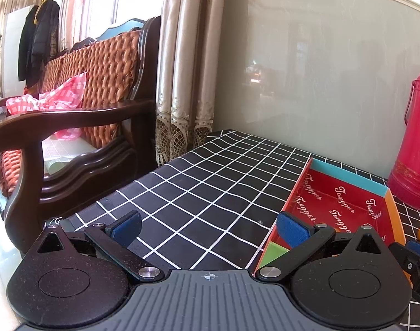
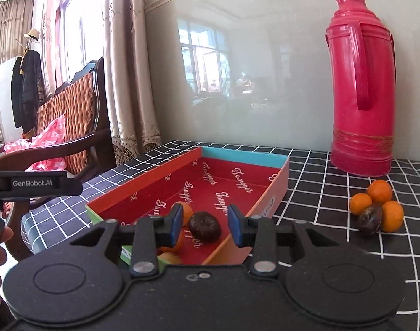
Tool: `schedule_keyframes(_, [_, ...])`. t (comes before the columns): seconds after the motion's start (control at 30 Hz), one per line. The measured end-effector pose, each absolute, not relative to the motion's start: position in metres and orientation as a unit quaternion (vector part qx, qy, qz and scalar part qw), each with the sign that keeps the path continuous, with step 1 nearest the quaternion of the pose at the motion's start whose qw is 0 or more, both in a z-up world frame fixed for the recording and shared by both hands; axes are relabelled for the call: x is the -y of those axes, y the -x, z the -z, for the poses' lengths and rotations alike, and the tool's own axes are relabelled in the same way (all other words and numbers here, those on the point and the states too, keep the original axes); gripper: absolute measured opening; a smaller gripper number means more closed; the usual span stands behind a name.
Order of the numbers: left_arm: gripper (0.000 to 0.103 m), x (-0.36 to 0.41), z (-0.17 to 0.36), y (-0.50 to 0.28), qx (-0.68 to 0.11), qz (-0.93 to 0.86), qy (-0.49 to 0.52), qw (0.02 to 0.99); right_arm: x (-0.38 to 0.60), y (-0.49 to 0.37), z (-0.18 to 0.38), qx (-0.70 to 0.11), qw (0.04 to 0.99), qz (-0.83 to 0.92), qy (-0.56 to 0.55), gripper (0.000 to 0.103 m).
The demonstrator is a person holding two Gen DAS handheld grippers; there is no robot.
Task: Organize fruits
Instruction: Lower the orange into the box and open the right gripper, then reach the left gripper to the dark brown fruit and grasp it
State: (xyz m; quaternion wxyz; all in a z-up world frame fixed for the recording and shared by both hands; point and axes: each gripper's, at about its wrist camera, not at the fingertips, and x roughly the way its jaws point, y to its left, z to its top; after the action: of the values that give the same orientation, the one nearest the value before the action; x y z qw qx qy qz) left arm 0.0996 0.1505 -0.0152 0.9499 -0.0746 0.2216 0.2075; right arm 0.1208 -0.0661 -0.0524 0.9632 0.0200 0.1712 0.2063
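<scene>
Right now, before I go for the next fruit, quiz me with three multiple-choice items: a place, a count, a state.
1. Where does the dark fruit nearest the right gripper lie?
A. in the red box
B. beside the flask
C. on the chair

2. How many oranges are in the pile outside the box?
A. one
B. three
C. five

3. How do the left gripper's jaws stand?
A. shut on an orange
B. open and empty
C. shut on the box wall

Answers: 1 A, it rests on the box floor; 2 B, three oranges touch a dark fruit; 3 B, only tablecloth shows between the pads.

Both wrist views low and close over the bench [image 1: 210, 176], facing the wall; left one aimed further left; red box [image 2: 210, 182] and flask [image 2: 361, 96] shared.
</scene>
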Motion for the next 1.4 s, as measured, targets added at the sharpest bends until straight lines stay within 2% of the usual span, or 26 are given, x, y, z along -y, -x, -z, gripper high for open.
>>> schedule_keyframes(0.03, [0.103, -0.15, 0.015, -0.1, -0.222, -0.208, 0.074, 0.95, 0.067, -0.121, 0.052, -0.17, 0.964, -0.202, -0.02, 0.033])
schedule_keyframes(0.1, [0.103, -0.149, 0.016, -0.101, -0.223, -0.208, 0.074, 0.95, 0.069, -0.122, 0.052, -0.168, 0.966, -0.194, -0.026, 0.05])
schedule_keyframes(0.13, [0.103, -0.149, 0.016, -0.101, -0.224, -0.207, 0.074, 0.95, 0.072, -0.12, 0.052, -0.163, 0.968, -0.186, -0.032, 0.068])
schedule_keyframes(0.17, [0.103, -0.149, 0.016, -0.101, -0.225, -0.206, 0.074, 0.949, 0.074, -0.118, 0.05, -0.154, 0.971, -0.179, -0.034, 0.078])
schedule_keyframes(0.3, [0.103, -0.145, 0.016, -0.102, -0.225, -0.202, 0.07, 0.951, 0.084, -0.116, 0.047, -0.143, 0.977, -0.155, -0.036, 0.08])
schedule_keyframes(0.53, [0.103, -0.123, 0.016, -0.106, -0.222, -0.178, 0.05, 0.957, 0.104, -0.112, 0.046, -0.134, 0.988, -0.075, -0.033, 0.097])
schedule_keyframes(0.67, [0.103, -0.102, 0.015, -0.109, -0.219, -0.157, 0.031, 0.962, 0.117, -0.113, 0.048, -0.143, 0.99, -0.012, -0.015, 0.097])
schedule_keyframes(1.4, [0.103, 0.049, 0.014, -0.123, -0.189, 0.026, -0.086, 0.978, 0.25, -0.087, 0.06, -0.187, 0.952, 0.228, -0.086, 0.097])
